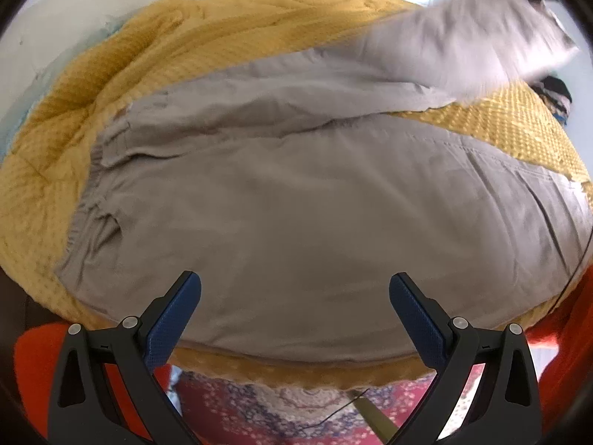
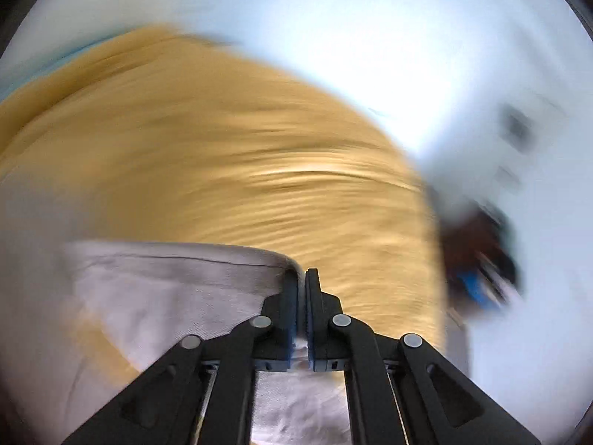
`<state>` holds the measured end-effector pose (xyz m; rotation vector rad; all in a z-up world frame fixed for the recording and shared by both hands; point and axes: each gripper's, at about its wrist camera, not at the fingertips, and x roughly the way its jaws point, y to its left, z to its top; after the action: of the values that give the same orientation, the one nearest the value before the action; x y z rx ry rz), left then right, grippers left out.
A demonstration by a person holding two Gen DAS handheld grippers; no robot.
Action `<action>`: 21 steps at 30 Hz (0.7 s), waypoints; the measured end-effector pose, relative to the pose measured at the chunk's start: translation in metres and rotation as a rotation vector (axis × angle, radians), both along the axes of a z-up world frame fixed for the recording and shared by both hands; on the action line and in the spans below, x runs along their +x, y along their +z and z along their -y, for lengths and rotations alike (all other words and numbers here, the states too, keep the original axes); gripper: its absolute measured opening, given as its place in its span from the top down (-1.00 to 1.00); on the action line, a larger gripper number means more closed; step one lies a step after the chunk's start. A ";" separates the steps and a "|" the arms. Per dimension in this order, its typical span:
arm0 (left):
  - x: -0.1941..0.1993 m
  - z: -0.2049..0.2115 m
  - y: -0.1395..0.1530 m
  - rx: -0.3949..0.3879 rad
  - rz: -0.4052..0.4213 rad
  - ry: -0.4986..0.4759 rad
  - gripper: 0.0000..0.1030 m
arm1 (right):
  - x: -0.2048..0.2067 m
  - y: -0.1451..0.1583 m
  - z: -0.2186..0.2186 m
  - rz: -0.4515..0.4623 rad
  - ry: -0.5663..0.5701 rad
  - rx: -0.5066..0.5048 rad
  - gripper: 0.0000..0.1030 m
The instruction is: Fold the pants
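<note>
Left wrist view: the pants are laid lengthwise left-to-right just ahead of the gaping, empty left gripper, their far leg raised rightward by the right gripper, clamped on its hem.

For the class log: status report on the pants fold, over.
Left tool open, above the pants. Right tool shut on far leg hem, lifted. Pants on yellow blanket; nothing in the way.

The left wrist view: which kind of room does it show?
Probably a bedroom at home. Grey pants lie spread on a yellow quilted blanket that seems to cover a bed, a patterned rug lies below, and pale walls stand behind.
</note>
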<state>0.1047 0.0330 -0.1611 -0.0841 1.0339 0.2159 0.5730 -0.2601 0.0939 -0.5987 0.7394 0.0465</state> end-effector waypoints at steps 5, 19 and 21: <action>-0.003 -0.002 -0.001 0.031 0.009 -0.006 -0.98 | 0.033 -0.011 0.072 0.022 -0.247 0.169 0.10; 0.130 -0.037 0.039 -0.082 0.088 0.022 -0.98 | -0.260 -0.242 0.041 -0.329 0.080 0.472 0.06; 0.186 -0.048 0.039 -0.078 0.112 0.039 -0.98 | -0.267 -0.235 0.032 -0.275 0.130 0.438 -0.11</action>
<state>0.2905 0.0809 -0.1216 -0.1847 0.9297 0.2041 0.3057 -0.2921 -0.1407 -0.2212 0.9214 0.4075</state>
